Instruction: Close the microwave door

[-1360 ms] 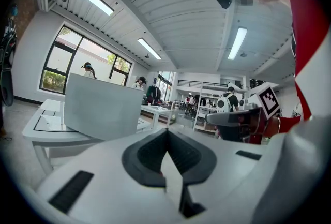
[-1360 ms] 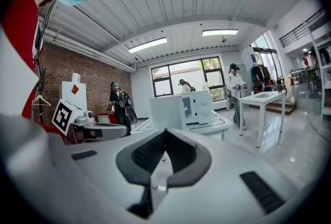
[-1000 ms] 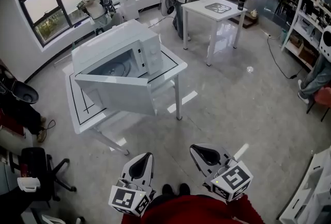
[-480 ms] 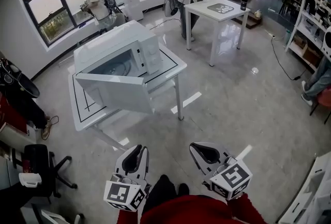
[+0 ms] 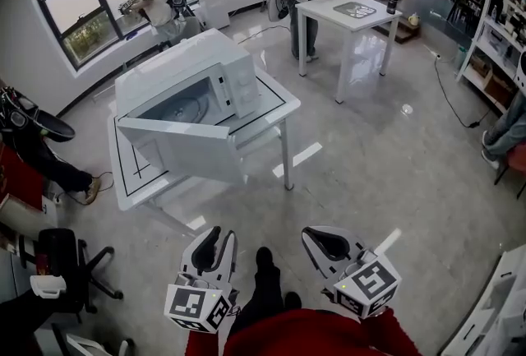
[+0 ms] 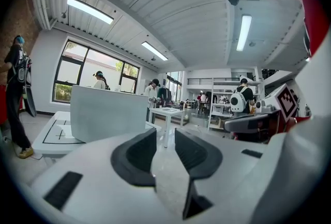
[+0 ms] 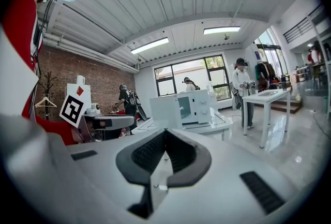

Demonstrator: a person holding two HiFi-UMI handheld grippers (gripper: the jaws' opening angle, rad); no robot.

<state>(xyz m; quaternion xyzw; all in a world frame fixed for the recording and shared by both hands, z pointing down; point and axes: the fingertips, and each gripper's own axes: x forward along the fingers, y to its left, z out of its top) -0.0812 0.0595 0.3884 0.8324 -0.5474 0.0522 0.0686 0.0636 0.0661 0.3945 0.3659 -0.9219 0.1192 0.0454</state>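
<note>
As overhead alone shows, turntable [image 5: 185, 110], door [image 5: 189, 150] open

No words, brands or numbers can be read anywhere. The only signs are black-and-white square code markers, one set on the cube of the left claw [image 5: 218, 241] and one on the cube of the right claw [image 5: 316, 238]. There is also a red diamond on a white board [image 7: 78, 94] in front of the brick wall.
</note>
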